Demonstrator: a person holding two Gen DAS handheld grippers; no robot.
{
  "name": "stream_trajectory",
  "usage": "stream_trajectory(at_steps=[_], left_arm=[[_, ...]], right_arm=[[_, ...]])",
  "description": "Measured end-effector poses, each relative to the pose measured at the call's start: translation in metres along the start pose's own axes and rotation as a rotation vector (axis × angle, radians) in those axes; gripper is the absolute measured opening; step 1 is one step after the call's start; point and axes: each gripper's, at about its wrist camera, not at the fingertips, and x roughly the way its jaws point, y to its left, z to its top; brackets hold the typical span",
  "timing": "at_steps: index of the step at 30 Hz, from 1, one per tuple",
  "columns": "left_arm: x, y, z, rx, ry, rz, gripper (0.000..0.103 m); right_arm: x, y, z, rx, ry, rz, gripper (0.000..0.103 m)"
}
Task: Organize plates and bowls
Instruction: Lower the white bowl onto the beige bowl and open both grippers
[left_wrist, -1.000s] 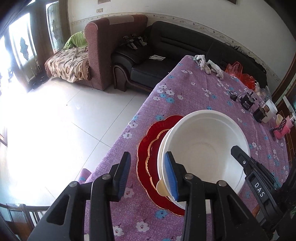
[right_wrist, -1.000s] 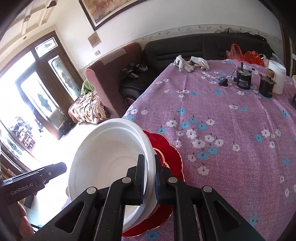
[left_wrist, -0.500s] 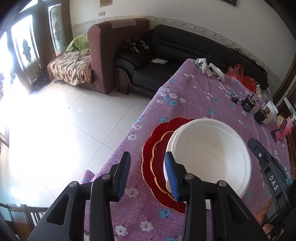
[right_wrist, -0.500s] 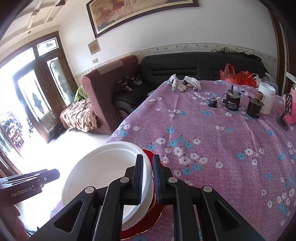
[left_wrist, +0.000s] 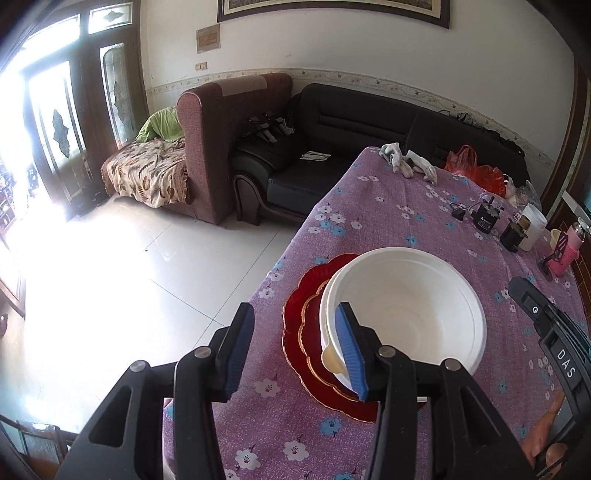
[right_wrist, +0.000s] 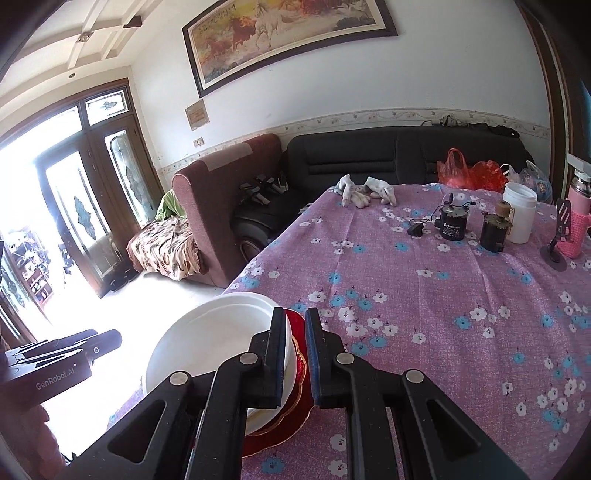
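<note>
Left wrist view: my left gripper (left_wrist: 295, 345) stands spread, empty, its right pad beside the rim of the large white plastic bowl (left_wrist: 406, 314). The bowl sits on the scalloped red gold-edged plate (left_wrist: 299, 332) at the near corner of the purple floral tablecloth (left_wrist: 388, 221).

Right wrist view: my right gripper (right_wrist: 295, 360) is slightly parted astride the bowl's (right_wrist: 207, 339) rim; no firm pinch visible. I judge stacking finished; next, withdraw cleanly. The bowl looks clean and intact.

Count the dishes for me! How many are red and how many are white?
Red plates: 1
White bowls: 1, sitting on the plate (its rim looks doubled, so I cannot tell if a second one is nested under it)
Total: 2
</note>
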Motion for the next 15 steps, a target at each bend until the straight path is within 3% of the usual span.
stream_trajectory(at_steps=[15], left_arm=[[-0.027,-0.018,-0.021,0.025,-0.038,-0.026,0.046]], right_arm=[[-0.039,-0.007,-0.016,-0.001,-0.034,-0.005,0.012]])
